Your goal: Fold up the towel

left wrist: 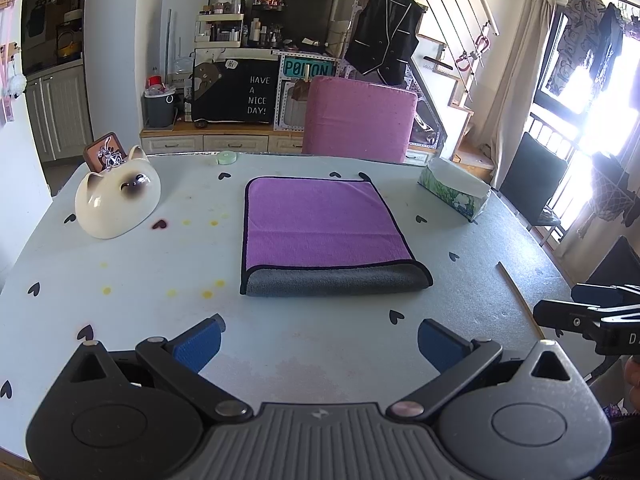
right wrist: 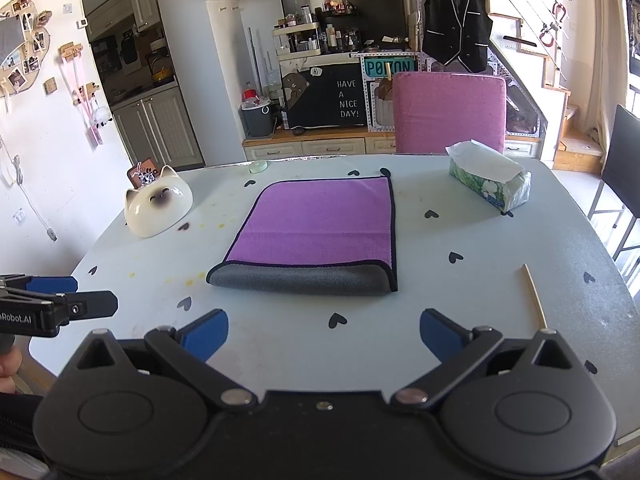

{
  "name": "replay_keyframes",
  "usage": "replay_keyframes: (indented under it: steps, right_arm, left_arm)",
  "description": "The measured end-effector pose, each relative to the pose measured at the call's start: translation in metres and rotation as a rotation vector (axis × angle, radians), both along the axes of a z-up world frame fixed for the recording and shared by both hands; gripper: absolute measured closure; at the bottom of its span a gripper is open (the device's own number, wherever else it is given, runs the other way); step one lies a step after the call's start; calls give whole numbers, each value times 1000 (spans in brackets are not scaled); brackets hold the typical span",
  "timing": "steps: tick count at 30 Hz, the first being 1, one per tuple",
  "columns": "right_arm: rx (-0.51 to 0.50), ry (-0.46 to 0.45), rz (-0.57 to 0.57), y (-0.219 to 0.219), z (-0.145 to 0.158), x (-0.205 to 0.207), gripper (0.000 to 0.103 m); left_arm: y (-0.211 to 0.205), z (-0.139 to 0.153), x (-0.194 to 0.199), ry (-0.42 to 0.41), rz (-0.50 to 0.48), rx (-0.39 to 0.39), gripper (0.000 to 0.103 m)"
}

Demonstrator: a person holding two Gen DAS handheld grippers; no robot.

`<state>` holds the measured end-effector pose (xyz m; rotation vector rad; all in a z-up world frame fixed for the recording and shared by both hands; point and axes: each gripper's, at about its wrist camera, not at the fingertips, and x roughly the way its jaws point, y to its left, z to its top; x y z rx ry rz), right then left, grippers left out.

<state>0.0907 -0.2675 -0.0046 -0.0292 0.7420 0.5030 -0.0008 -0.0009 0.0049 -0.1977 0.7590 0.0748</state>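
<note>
A purple towel [left wrist: 320, 222] with a grey underside and dark edging lies folded flat in the middle of the table; it also shows in the right wrist view [right wrist: 320, 224]. Its grey folded edge faces me. My left gripper [left wrist: 320, 340] is open and empty, held above the table short of the towel's near edge. My right gripper [right wrist: 324, 338] is open and empty too, also short of the near edge. Each gripper shows at the side of the other's view: the right one [left wrist: 580, 316], the left one [right wrist: 60, 300].
The pale table [left wrist: 160, 272] has black heart marks. A ceramic cat [left wrist: 118, 204] sits at the left, a tissue pack [right wrist: 490, 182] at the back right, a wooden stick [right wrist: 534, 296] at the right. A pink chair [right wrist: 448, 112] stands behind the table.
</note>
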Motion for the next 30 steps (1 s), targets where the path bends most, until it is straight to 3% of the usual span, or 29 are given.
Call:
replay_keyframes:
  steps: [30]
  right_arm:
    - [3,9,3,2,-4,2,1]
  left_arm:
    - [0,1,-1,-3,-2,0,0]
